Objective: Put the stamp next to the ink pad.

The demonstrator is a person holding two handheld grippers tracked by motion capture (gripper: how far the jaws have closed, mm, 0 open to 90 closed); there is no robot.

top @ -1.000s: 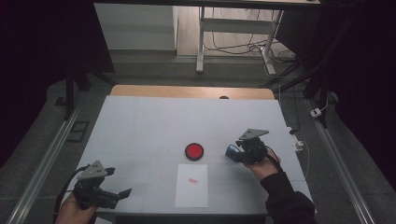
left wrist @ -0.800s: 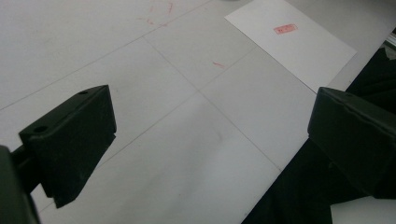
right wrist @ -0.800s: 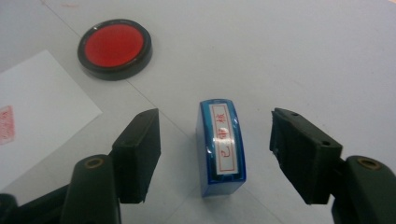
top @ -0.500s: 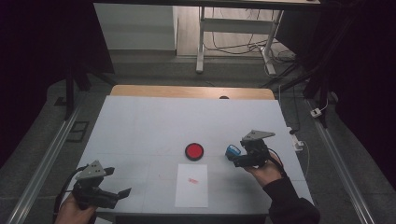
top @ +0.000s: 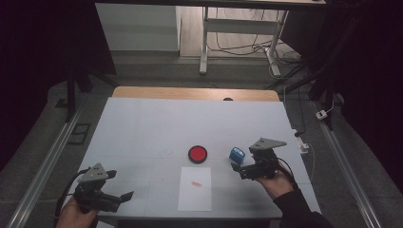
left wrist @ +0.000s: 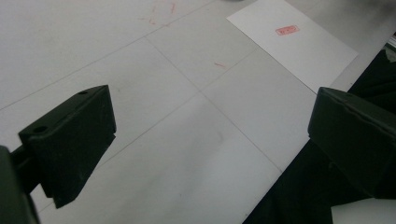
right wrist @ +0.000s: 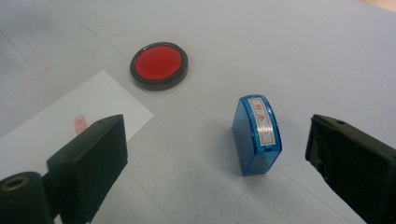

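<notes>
The blue stamp [right wrist: 257,135] stands freed between the right claw's [right wrist: 215,154] just-opened jaws (left claw [left wrist: 205,140] gapes empty); probably light, rigid, slick plastic: pinch its flat sides.

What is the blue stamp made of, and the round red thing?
The blue stamp looks like shiny see-through plastic: light glints on its edges. The round red thing, probably an ink pad, seems to have a glossy black plastic rim around a flat, dull red middle.

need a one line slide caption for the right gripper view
Right gripper open, its jaws just opened off the blue stamp standing on the table, red ink pad and stamped paper beyond.
</notes>
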